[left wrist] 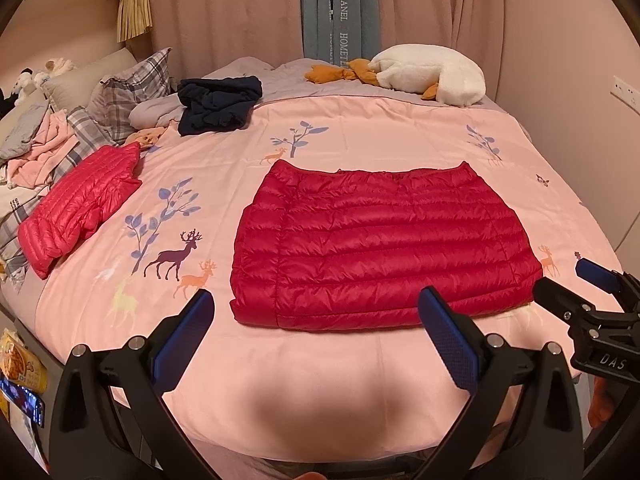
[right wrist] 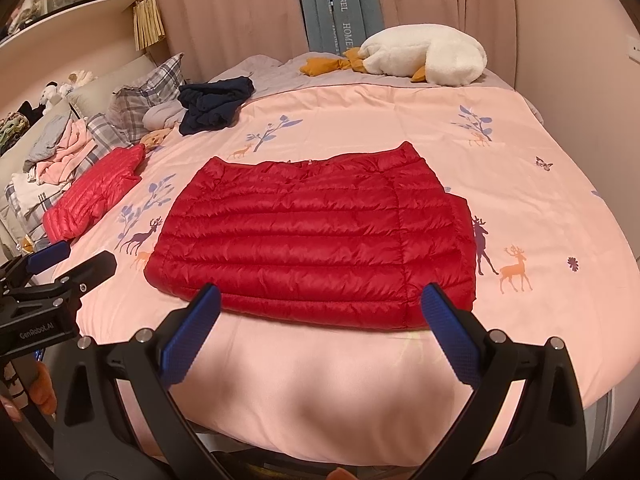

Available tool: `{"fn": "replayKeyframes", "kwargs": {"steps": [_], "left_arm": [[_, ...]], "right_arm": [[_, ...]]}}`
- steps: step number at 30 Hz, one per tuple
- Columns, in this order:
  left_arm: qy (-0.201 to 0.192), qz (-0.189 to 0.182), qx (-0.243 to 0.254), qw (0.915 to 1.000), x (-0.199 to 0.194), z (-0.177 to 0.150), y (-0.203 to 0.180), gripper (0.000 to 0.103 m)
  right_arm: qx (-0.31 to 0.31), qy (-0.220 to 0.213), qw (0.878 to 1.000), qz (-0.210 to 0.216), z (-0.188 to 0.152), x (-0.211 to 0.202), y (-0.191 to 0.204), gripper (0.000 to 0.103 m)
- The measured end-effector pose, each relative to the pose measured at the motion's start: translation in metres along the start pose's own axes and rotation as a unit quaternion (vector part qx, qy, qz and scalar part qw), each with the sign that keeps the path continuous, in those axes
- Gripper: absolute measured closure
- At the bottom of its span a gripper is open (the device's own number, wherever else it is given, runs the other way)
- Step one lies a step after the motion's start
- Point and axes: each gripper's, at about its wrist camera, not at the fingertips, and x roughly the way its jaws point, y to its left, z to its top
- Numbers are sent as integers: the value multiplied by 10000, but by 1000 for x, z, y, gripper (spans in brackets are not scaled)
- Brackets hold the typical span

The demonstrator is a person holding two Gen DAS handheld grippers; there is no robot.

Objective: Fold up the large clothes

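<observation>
On the pink bedspread (left wrist: pixel 340 360) the red puffer jacket (left wrist: pixel 384 248) looks half folded; left gripper (left wrist: pixel 320 332) and right gripper (right wrist: pixel 320 320) both gape empty, so grabbing an edge for another fold comes next, I'd guess.

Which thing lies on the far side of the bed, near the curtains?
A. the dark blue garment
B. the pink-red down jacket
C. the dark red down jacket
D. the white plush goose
D: the white plush goose lies beside the curtains, beyond the dark red down jacket.
</observation>
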Motion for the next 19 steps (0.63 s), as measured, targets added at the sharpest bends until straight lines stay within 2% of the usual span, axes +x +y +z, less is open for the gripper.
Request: {"fn": "replayKeyframes", "kwargs": {"steps": [19], "left_arm": [[81,19,-49,10000,6,-1,1,1]], "right_arm": [[-16,25,10000,35,1,1,3,2]]}}
